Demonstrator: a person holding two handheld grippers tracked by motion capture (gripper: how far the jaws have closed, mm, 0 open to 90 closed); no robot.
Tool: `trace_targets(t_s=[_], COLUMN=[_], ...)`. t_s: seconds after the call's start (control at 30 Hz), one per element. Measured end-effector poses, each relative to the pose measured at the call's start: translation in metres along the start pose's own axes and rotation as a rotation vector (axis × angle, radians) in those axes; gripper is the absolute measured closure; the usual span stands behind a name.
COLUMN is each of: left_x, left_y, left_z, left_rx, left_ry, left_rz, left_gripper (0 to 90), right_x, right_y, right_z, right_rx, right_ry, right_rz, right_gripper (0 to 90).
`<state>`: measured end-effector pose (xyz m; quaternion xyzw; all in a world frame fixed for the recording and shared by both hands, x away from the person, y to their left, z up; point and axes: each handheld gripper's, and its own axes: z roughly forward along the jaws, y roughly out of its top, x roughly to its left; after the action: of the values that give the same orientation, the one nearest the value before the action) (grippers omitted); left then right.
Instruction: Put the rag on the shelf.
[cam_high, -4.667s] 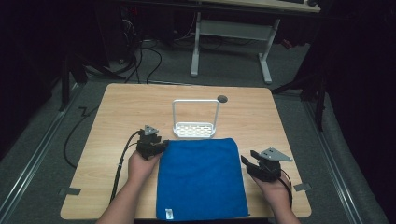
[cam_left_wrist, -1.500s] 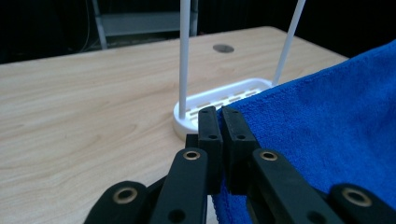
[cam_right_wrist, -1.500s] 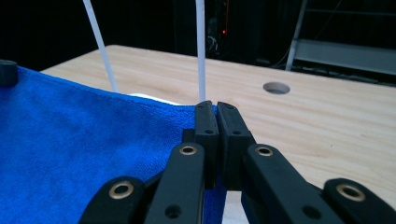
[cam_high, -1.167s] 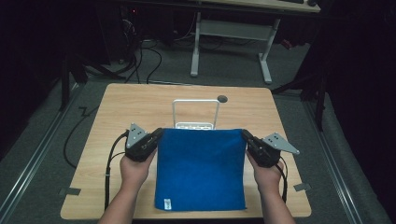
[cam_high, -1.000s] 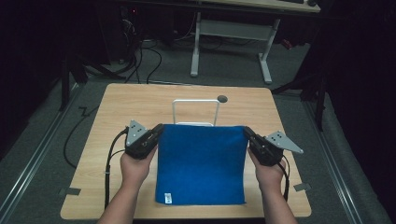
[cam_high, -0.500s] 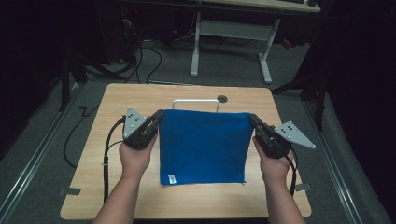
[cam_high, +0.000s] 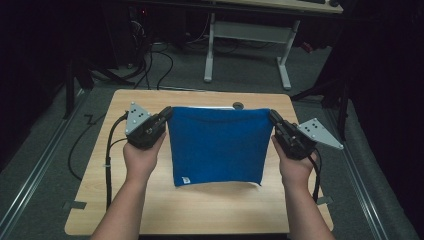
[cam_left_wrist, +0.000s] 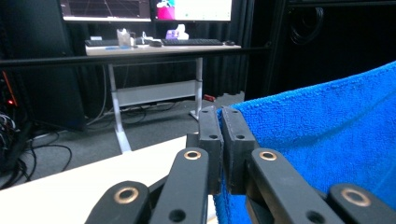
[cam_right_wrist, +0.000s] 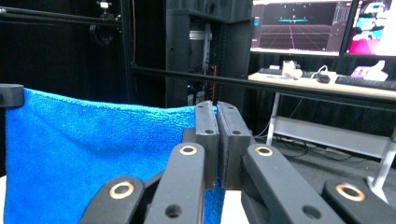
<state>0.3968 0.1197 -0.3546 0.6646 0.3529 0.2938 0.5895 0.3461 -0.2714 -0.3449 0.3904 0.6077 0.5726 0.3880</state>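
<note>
A square blue terry-cloth towel (cam_high: 217, 145) hangs in the middle of the high view, stretched by its two top corners above the light wooden table (cam_high: 165, 210), its lower edge hanging free. A small white label (cam_high: 185, 180) sits near the towel's lower left corner; whatever is printed on it is too small to read. The left gripper (cam_high: 167, 113), a black two-jaw tool with a grey three-cornered plate, sits left of centre in that view, and its jaws are clamped on the towel's upper left corner; in the left gripper view (cam_left_wrist: 220, 140) the pads meet with the blue cloth (cam_left_wrist: 322, 140) pinched between them and spreading off to the right. The right gripper (cam_high: 273, 117), right of centre, is likewise closed on the upper right corner; in the right gripper view (cam_right_wrist: 215, 135) the cloth (cam_right_wrist: 93, 149) runs away to the left from the pressed pads. A thin white edge (cam_high: 220, 107) peeks out just behind the towel's top hem; what it is cannot be told. Lit monitor screens (cam_right_wrist: 299, 25) glow at the upper right of the right gripper view, their writing unreadable.
</note>
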Motion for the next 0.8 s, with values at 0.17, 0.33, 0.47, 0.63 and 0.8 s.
trace_targets(t_s=[0.17,0.33,0.47,0.63,0.8], left_x=[0.005,0.01,0.016,0.024,0.034], left_y=[0.016,0.022,0.033,0.041,0.049], left_z=[-0.002,0.002,0.009,0.021,0.037], left_rx=[-0.026,-0.031,-0.039,-0.041,-0.033], left_ry=[0.029,0.039,0.059,0.081,0.113], left_rz=[0.024,0.032,0.062,0.097,0.129], left_gripper=[88.0,88.0,88.0,88.0,88.0], right_x=[0.003,0.002,0.002,-0.002,-0.008], right_y=[0.015,0.023,0.03,0.032,0.031], right_z=[0.007,0.013,0.02,0.035,0.053], right_rx=[-0.019,-0.032,-0.04,-0.034,-0.03], right_ry=[0.004,0.001,-0.005,-0.009,-0.012], right_rz=[-0.02,-0.023,-0.029,-0.026,-0.001], right_gripper=[88.5,88.4,88.5,88.4,88.4])
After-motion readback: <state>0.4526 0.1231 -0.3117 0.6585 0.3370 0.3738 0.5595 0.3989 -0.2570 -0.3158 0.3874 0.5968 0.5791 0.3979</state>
